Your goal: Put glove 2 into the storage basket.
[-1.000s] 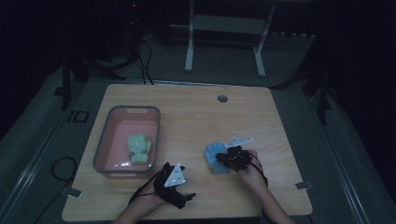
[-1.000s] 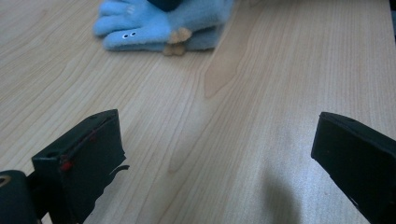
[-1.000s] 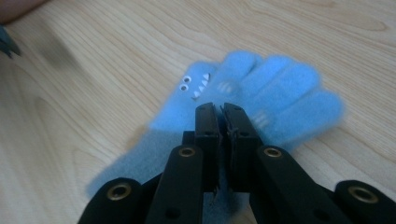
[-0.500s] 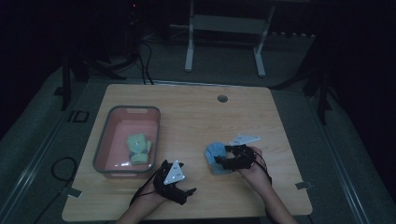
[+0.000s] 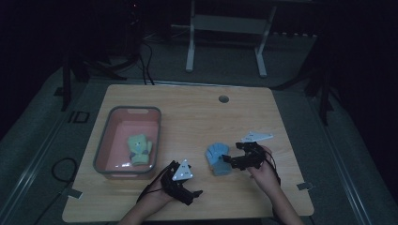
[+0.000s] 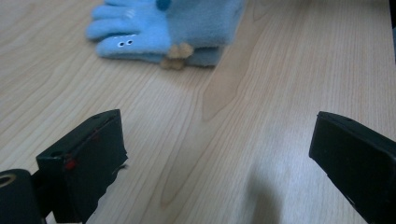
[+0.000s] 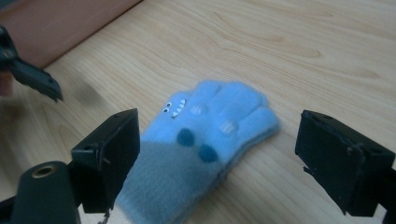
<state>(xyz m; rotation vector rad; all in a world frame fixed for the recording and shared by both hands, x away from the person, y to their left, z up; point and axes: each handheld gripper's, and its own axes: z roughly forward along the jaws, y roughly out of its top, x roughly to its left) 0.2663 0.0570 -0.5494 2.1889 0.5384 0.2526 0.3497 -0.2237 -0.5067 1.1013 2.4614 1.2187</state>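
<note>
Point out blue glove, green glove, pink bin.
blue glove (image 7: 205,140): right gripper view, spotted back of the hand.
green glove (image 5: 139,149): high view, its middle.
pink bin (image 5: 133,110): high view, far rim.

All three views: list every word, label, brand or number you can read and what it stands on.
No readable text.
The blue fleece glove carries only a stitched face, no letters.
A dark mark on the grey floor beside the light wooden table is too blurred to read.

High view is dim and murky — surroundings near black. Both gripper views are bright, evenly lit; jaws close up blur slightly.
</note>
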